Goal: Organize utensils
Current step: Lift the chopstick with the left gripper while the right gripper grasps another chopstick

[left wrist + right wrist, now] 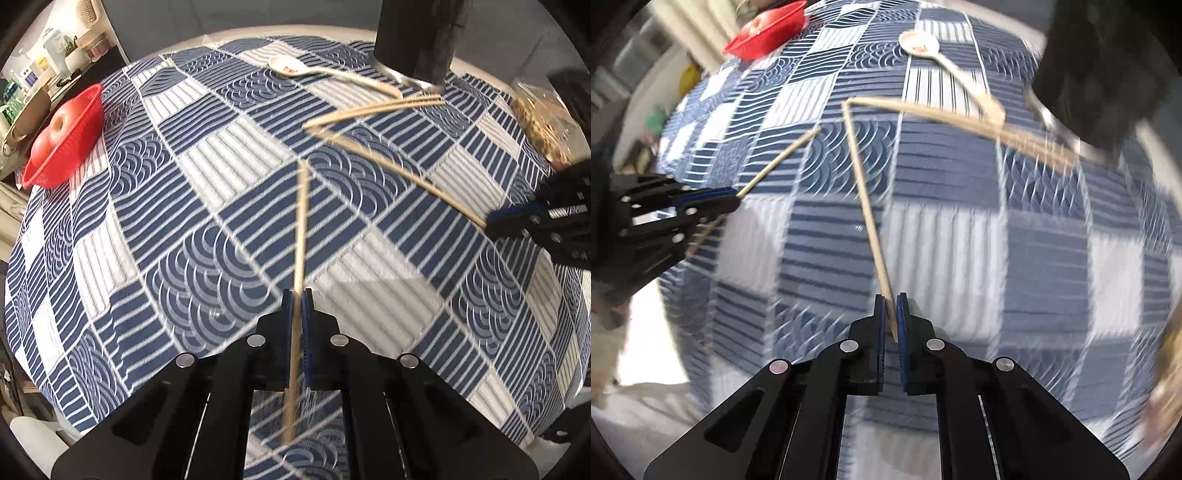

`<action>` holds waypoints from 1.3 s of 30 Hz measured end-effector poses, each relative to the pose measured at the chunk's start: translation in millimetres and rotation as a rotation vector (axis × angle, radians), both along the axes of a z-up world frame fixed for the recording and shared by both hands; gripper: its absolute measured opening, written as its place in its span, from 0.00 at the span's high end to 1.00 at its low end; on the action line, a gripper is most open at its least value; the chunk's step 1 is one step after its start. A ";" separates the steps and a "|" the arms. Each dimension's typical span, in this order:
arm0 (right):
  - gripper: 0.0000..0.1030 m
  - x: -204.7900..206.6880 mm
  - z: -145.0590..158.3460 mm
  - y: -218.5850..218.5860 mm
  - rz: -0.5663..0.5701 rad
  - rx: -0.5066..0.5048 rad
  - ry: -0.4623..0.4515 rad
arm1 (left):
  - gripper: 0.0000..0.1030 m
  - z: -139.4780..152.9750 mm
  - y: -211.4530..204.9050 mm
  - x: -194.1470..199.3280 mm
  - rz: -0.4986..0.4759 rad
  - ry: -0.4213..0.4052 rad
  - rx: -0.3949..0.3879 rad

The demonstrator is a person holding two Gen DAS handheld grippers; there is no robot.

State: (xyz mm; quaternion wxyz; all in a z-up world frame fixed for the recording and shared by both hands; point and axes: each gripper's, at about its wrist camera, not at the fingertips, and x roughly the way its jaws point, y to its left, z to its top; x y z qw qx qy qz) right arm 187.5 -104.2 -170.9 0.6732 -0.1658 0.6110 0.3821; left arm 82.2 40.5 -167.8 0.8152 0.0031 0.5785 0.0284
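My left gripper point(296, 295) is shut on a wooden chopstick point(302, 221) that points forward above the blue patterned tablecloth point(184, 206). My right gripper point(891, 299) is shut on a second chopstick point(864, 199); it shows at the right in the left wrist view point(517, 221). The left gripper shows at the left of the right wrist view point(731, 197). Two more chopsticks point(373, 109) lie on the cloth near a white spoon point(291, 67), which also shows in the right wrist view point(923, 44). A dark holder point(421, 37) stands at the back right.
A red basket point(79, 122) with an apple point(55, 123) sits at the table's left edge. A bag of snacks point(543, 118) lies at the right edge. A metal utensil point(406, 77) rests by the dark holder. Shelves with jars stand beyond the table at the left.
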 end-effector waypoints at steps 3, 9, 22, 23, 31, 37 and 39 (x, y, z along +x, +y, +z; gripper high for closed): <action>0.95 -17.8 -5.4 -21.5 -0.123 0.079 0.117 | 0.95 -0.1 6.8 -8.3 -0.003 0.024 -0.016; 0.95 -43.6 -7.4 -58.9 -0.374 0.250 0.243 | 0.95 0.0 25.8 -16.7 -0.026 0.068 -0.096; 0.96 -64.4 34.8 -118.0 -0.661 0.545 0.301 | 0.95 22.6 33.7 -3.6 -0.145 0.061 -0.073; 0.96 -64.9 38.7 -120.0 -0.669 0.579 0.309 | 0.95 25.3 33.2 -1.5 -0.152 0.061 -0.091; 0.97 -51.3 55.7 -118.9 -0.727 0.657 0.339 | 0.95 39.6 33.0 18.2 -0.170 0.069 -0.126; 0.99 -29.3 78.9 -99.3 -0.738 0.565 0.217 | 0.95 52.7 47.0 30.9 -0.226 0.060 -0.139; 0.98 -25.5 85.2 -84.9 -0.727 0.489 0.157 | 0.95 52.9 51.7 35.3 -0.253 0.070 -0.131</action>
